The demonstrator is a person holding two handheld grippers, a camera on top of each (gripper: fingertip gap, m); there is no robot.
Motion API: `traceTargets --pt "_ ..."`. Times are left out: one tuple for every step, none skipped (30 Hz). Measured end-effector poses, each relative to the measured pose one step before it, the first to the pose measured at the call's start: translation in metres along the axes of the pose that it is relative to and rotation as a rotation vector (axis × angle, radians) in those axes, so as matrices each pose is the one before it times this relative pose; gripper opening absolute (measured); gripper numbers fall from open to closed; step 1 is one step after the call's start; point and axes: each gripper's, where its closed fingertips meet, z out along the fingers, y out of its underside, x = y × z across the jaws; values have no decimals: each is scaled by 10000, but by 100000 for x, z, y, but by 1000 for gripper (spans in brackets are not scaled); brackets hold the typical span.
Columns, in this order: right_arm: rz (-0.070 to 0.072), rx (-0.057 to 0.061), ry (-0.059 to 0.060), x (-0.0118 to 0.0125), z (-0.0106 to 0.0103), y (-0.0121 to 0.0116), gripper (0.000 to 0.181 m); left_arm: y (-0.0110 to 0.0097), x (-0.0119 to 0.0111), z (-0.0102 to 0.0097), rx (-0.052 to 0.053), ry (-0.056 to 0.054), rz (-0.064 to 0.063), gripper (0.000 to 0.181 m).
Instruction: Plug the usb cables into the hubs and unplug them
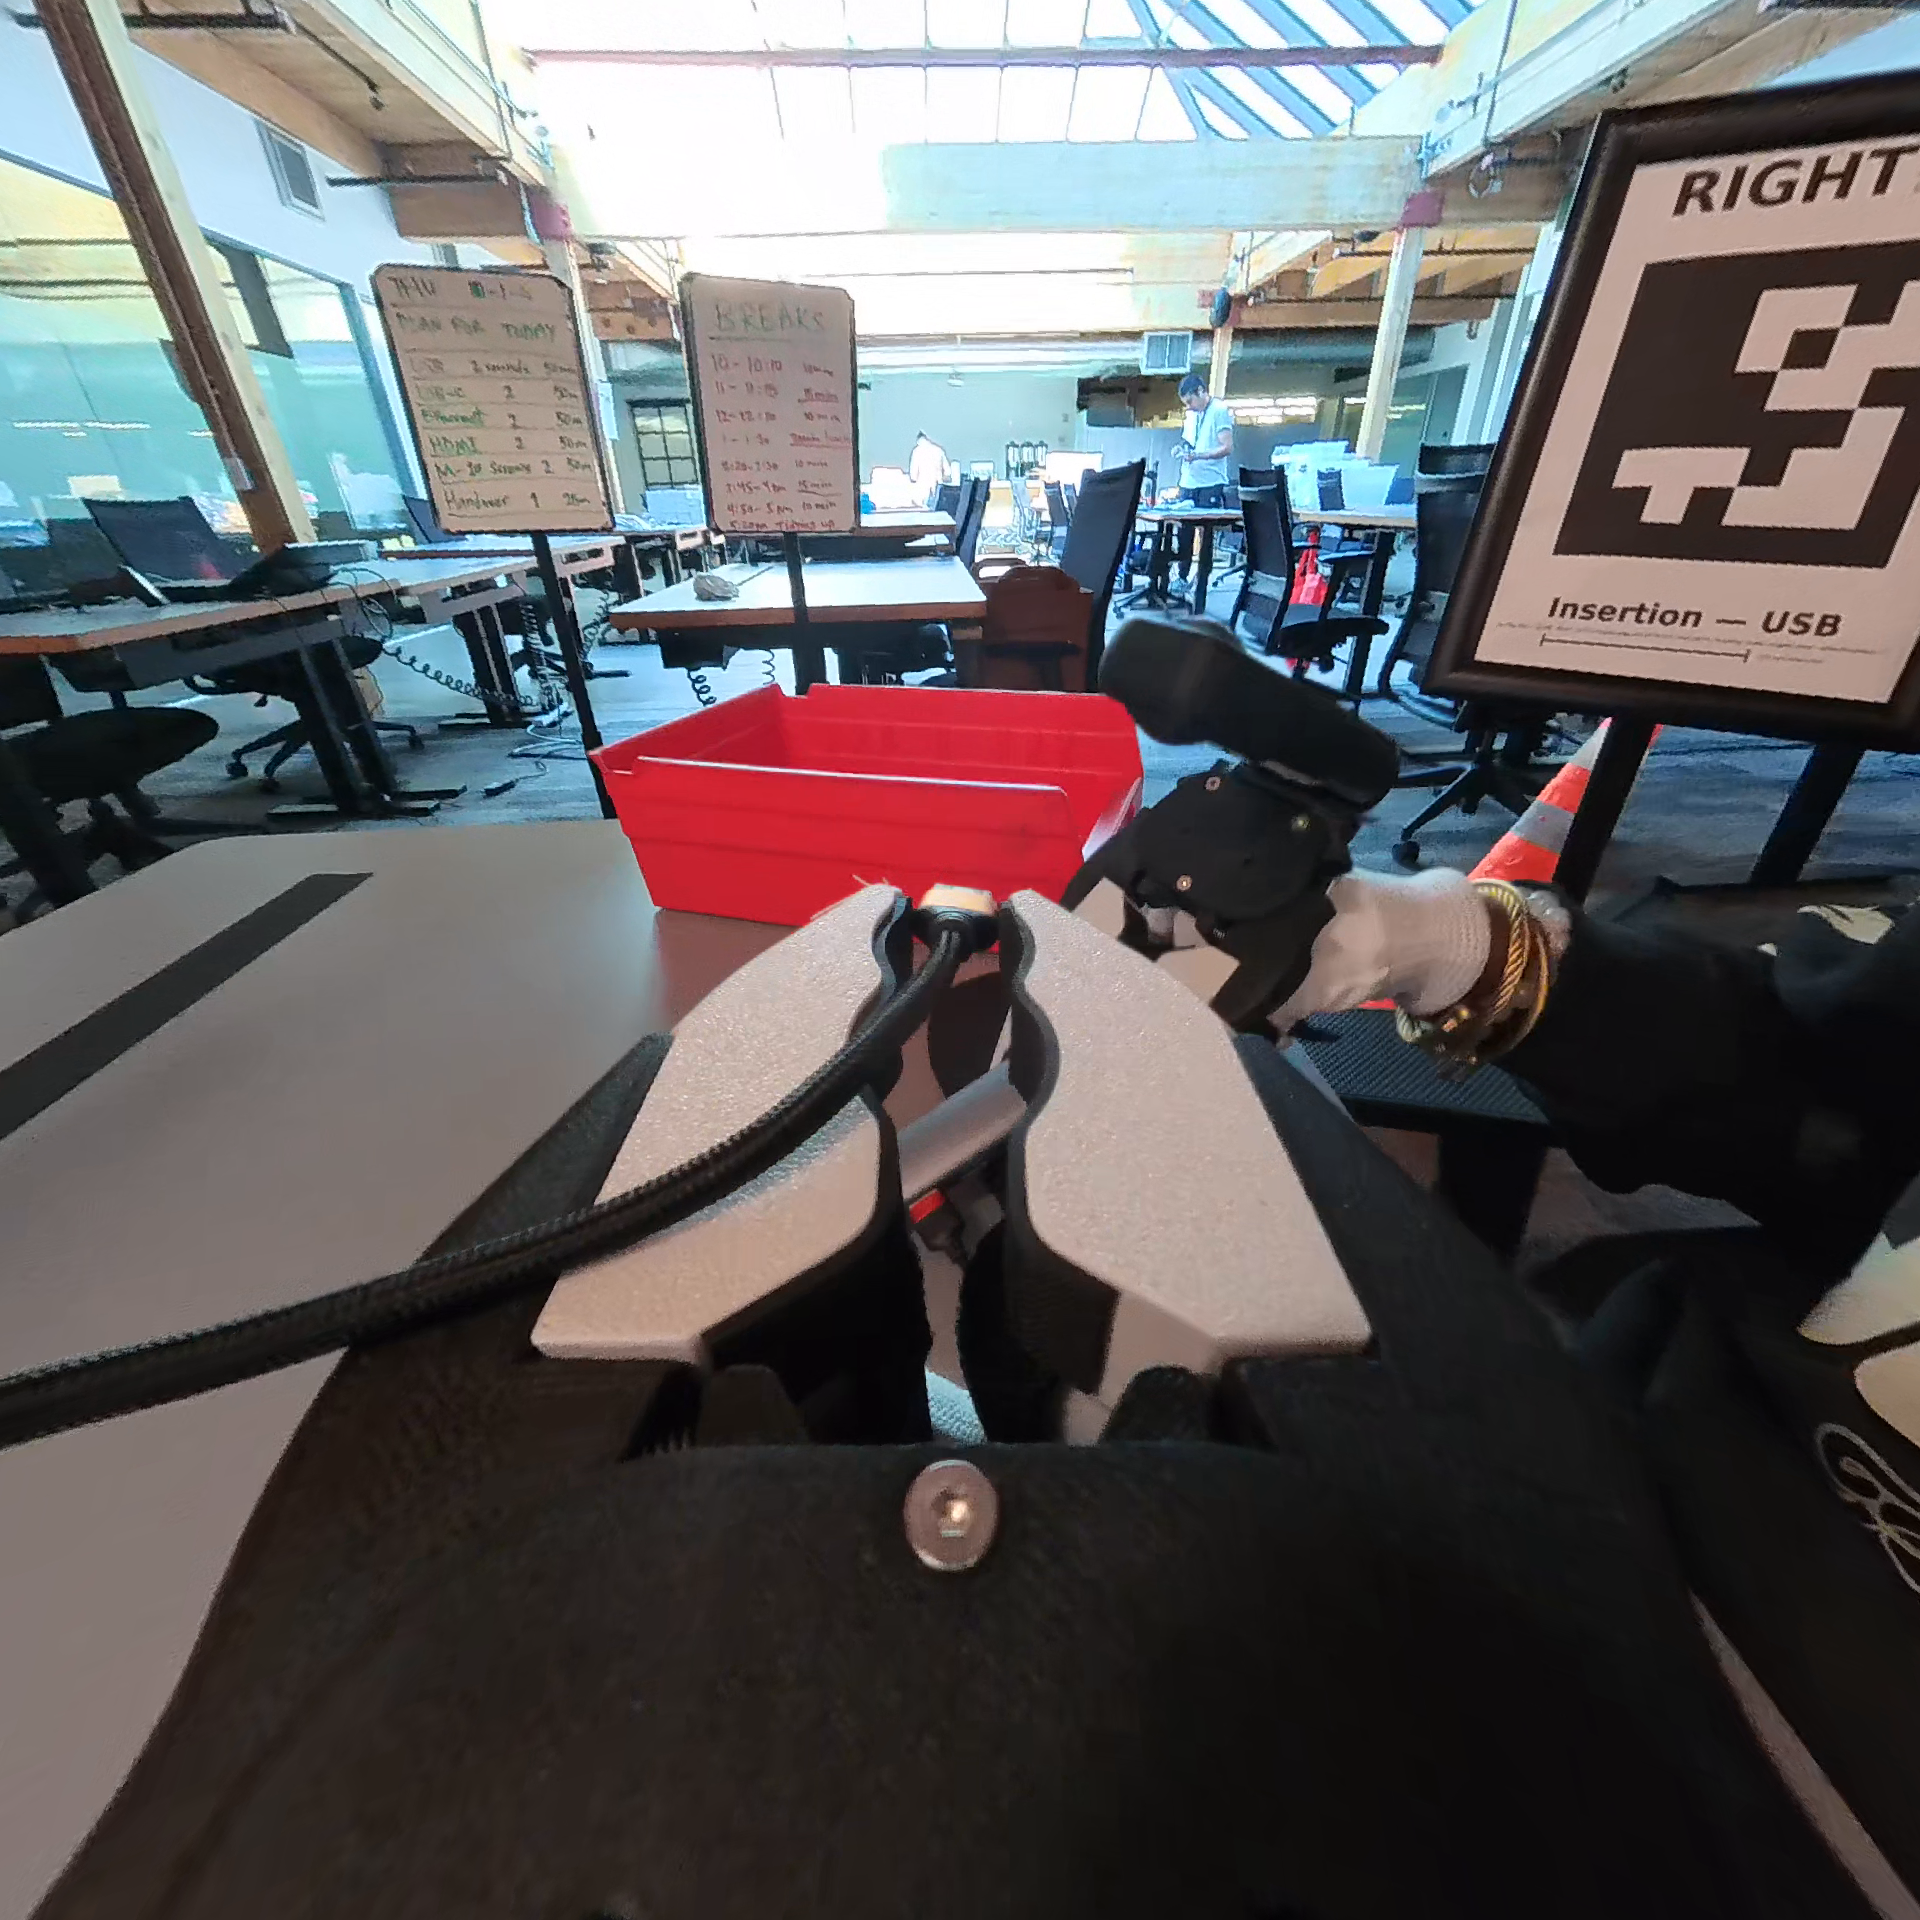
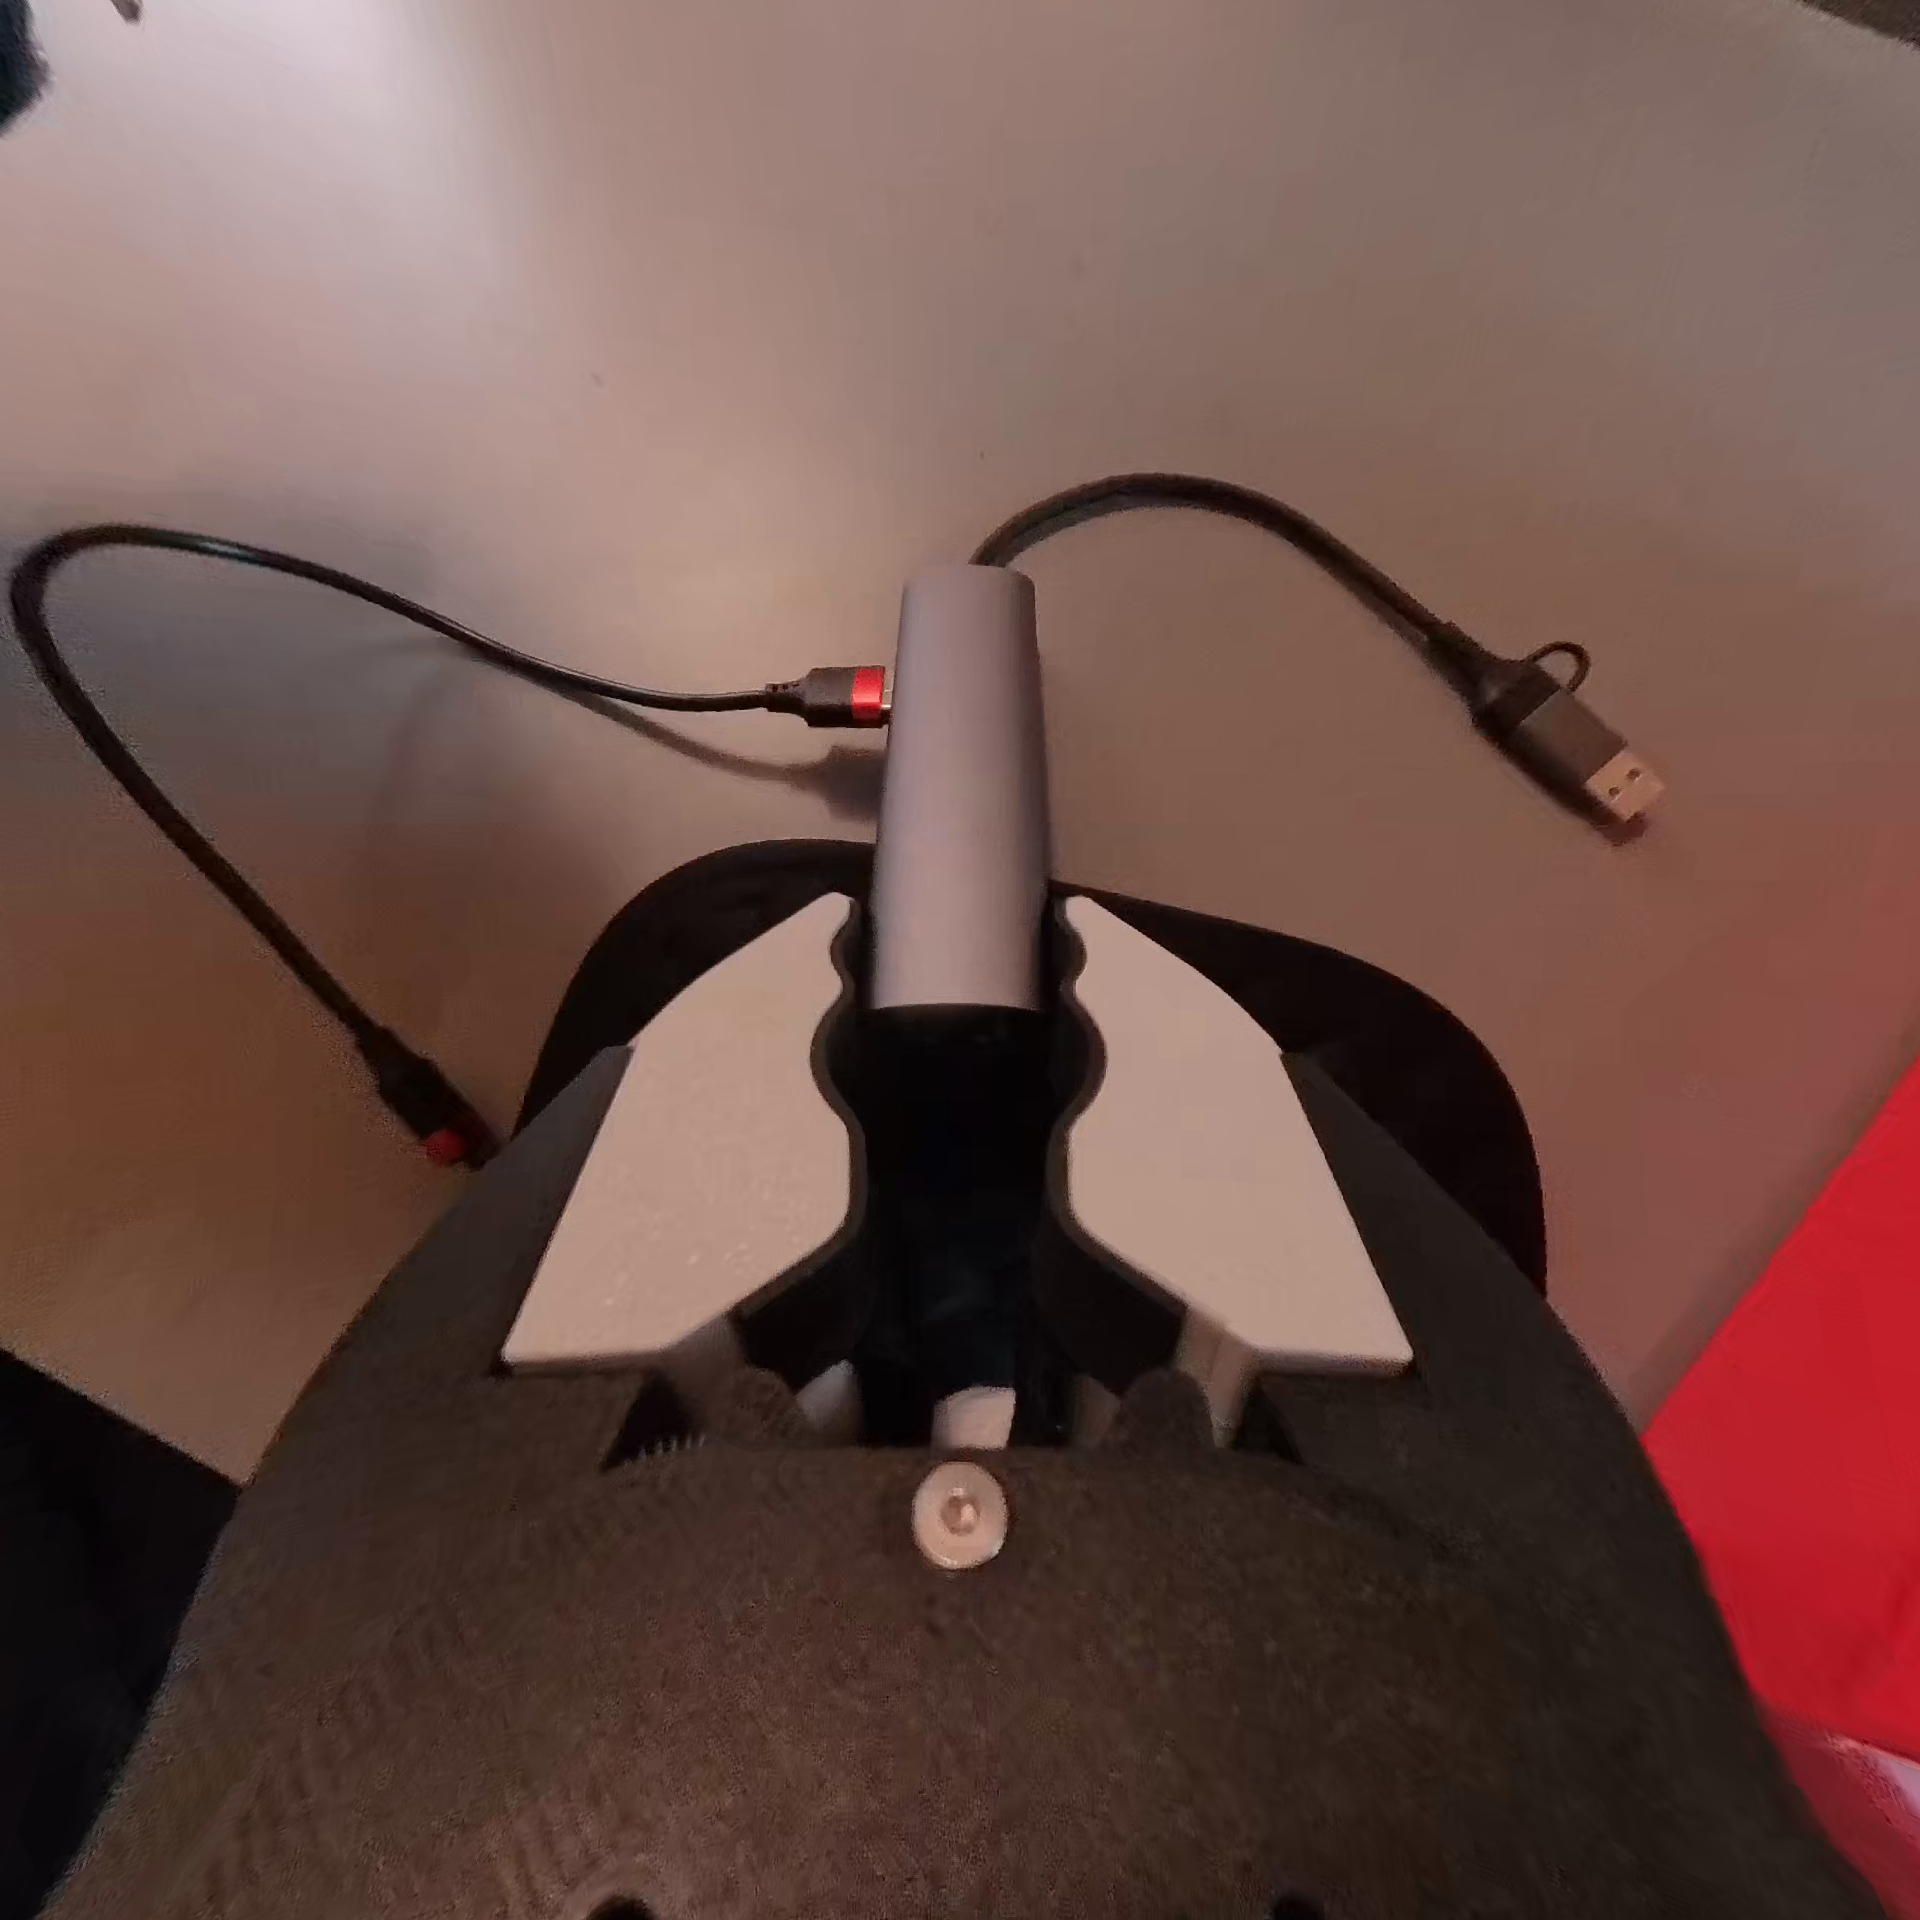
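My left gripper (image 1: 954, 920) is shut on the plug of a black braided USB cable (image 1: 623, 1195). The plug's metal tip (image 1: 948, 896) sticks out past the fingertips, and the cable trails off to the left. My right gripper (image 2: 961, 925) is shut on the near end of a grey stick-shaped hub (image 2: 961, 748) above the table. A red-collared USB plug (image 2: 847, 696) sits in the hub's left side. Its thin black cable (image 2: 208, 831) loops left to a second red-tipped end (image 2: 442, 1138). The hub's own lead ends in a loose USB plug (image 2: 1590, 758).
A red plastic bin (image 1: 862, 821) stands on the grey table (image 1: 364, 1039) just beyond my left gripper; its edge also shows in the right wrist view (image 2: 1818, 1403). My right gripper (image 1: 1164, 925), held by a white-gloved hand (image 1: 1403, 956), is to the right. A framed marker sign (image 1: 1714, 416) stands at the far right.
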Motion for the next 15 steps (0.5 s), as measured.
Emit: traceTargets --pt "61 -109 -118 -94 -98 99 34 175 -30 39 -54 6 1 15" --pt "-81 -79 -112 -102 -88 116 34 108 -38 5 -27 4 -22 15" --pt "-152 -20 -78 -95 -97 15 34 66 -48 -8 -11 3 -34 15" --pt "-124 5 -134 -163 -106 22 35 46 -83 -22 -11 -18 -28 15" --pt "-92 -7 -167 -232 -94 45 38 -7 -106 -48 12 -37 -16 15" --pt "-60 17 -87 -91 -104 4 39 -56 -94 -68 33 -30 -18 15" --pt "-84 45 -80 -86 -79 -12 41 -57 -101 -67 33 -34 -17 15" --pt "-88 67 -56 -45 -43 9 43 -37 -98 -52 26 -33 -6 15" --pt "-82 70 -52 -66 -23 27 43 13 -91 -43 3 -37 2 15" --pt "-70 80 -35 -17 35 36 44 85 -91 -11 -18 -35 5 15" --pt "4 94 -47 15 28 11 44 124 -98 -12 -48 -45 11 15" --pt "87 88 -88 12 35 1 44 122 -126 -8 -46 -54 15 15" --pt "103 66 -74 12 -1 -24 44 48 -85 -11 -13 -34 -12 15" --pt "76 19 18 151 -60 5 45 -7 -73 -18 21 -22 -45 15" --pt "3 15 72 129 -198 27 46 -23 -89 -9 32 -36 -47 15"
